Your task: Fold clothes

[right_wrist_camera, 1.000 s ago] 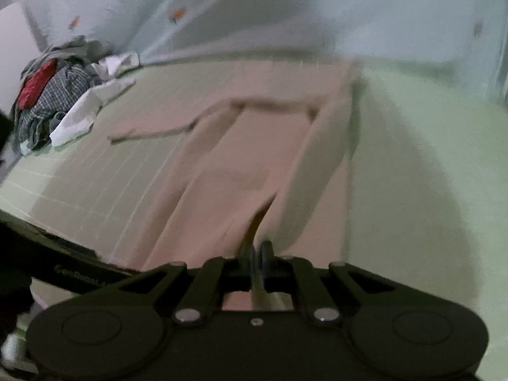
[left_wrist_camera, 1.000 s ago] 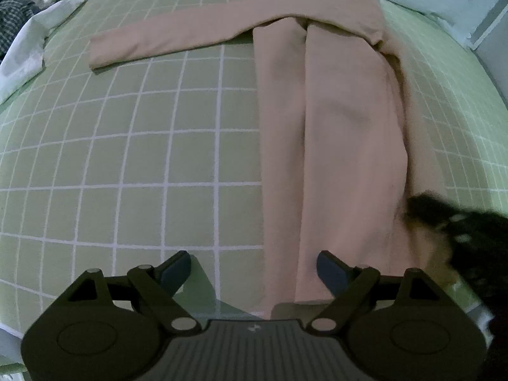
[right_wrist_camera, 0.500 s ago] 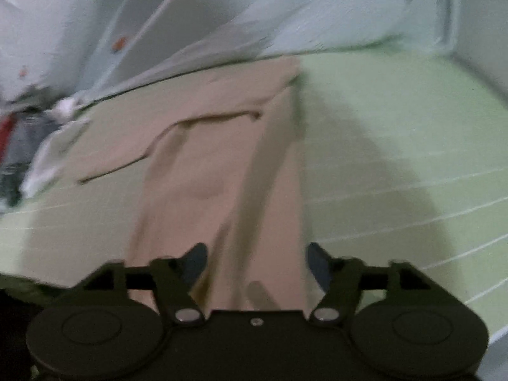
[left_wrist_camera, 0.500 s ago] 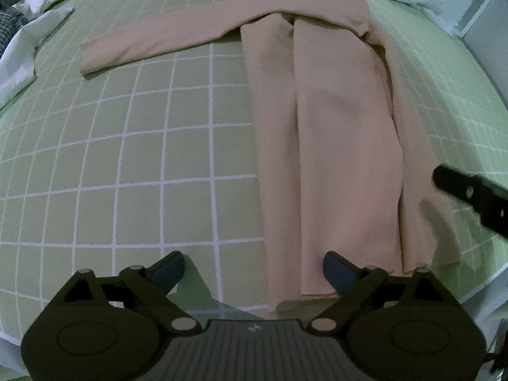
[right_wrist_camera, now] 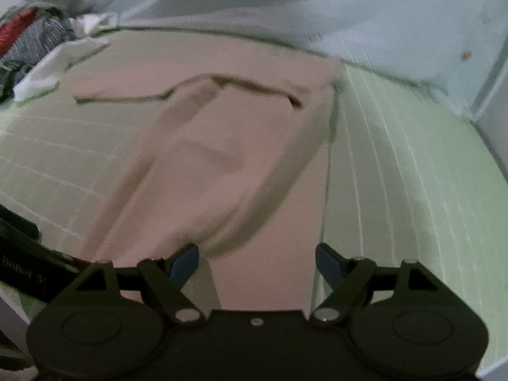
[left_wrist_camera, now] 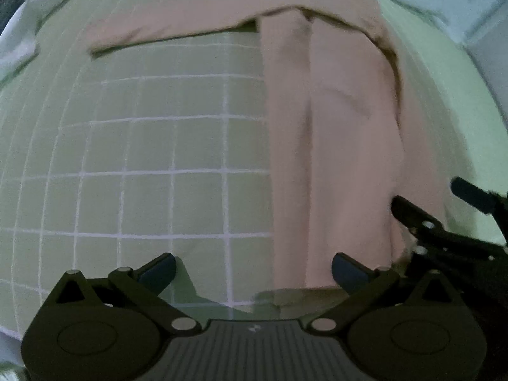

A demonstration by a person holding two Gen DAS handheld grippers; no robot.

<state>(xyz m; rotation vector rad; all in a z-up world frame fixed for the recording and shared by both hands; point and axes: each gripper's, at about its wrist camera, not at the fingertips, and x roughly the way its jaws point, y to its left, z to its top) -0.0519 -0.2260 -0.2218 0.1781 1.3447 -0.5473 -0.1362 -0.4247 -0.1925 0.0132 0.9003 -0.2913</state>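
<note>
Both jaws opening, nothing pinched: left gripper (left_wrist_camera: 254,268), right gripper (right_wrist_camera: 257,262) at shirt (left_wrist_camera: 333,146) hem. Next: probably grab the outstretched sleeve (left_wrist_camera: 165,31), fold it flat across the shirt.

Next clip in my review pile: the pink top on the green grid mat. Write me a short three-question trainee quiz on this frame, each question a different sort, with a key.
1. True or false: the right gripper is clamped on the pink garment.
2. Multiple choice: the garment's unfolded sleeve stretches out across
A. the green grid mat
B. the pile of clothes
C. the left gripper
3. Fill in: in the left wrist view, the garment's near hem lies just in front of the left gripper's ______ fingertip.

Key
1. False: its jaws are opening, with cloth below them but nothing pinched.
2. A
3. right
</note>
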